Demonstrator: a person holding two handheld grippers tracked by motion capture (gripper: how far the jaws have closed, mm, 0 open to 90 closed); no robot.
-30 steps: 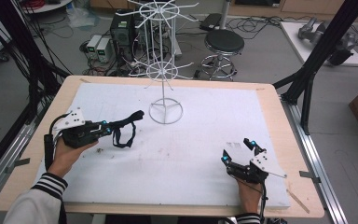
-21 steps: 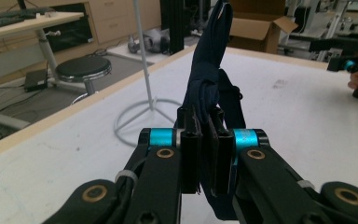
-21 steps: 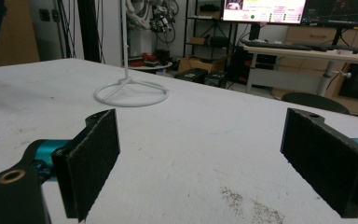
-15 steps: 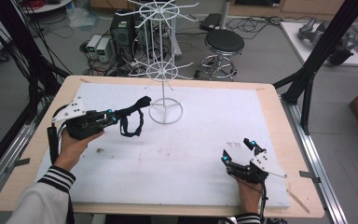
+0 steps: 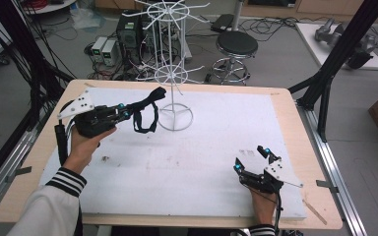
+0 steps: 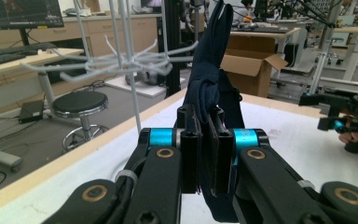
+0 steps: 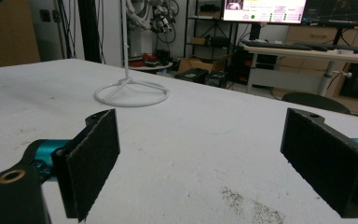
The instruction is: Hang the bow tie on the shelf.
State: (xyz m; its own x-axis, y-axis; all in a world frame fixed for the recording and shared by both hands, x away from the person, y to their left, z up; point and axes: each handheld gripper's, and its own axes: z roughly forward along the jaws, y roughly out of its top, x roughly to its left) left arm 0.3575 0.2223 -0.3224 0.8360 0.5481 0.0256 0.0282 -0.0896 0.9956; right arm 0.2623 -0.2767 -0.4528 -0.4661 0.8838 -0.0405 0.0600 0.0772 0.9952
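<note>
A dark fabric strap (image 5: 146, 114) hangs in a loop from my left gripper (image 5: 128, 113), which is shut on it and held above the white mat at the left. In the left gripper view the strap (image 6: 213, 60) rises from between the closed jaws of the left gripper (image 6: 207, 140), just in front of the arms of the white wire rack (image 6: 126, 60). The rack (image 5: 174, 73) stands at the back middle of the table on a ring base (image 5: 175, 118). My right gripper (image 5: 250, 158) rests at the front right, open, with nothing between its pads (image 7: 98, 154).
A white mat (image 5: 192, 167) covers a wooden table (image 5: 29, 162). Behind the table stand a black stool (image 5: 234, 46) and computer cases (image 5: 128, 34) on the floor. A black frame post (image 5: 325, 93) rises at the back right corner.
My left gripper has risen and moved right toward the rack, carrying the strap with it. The right gripper has stayed where it was.
</note>
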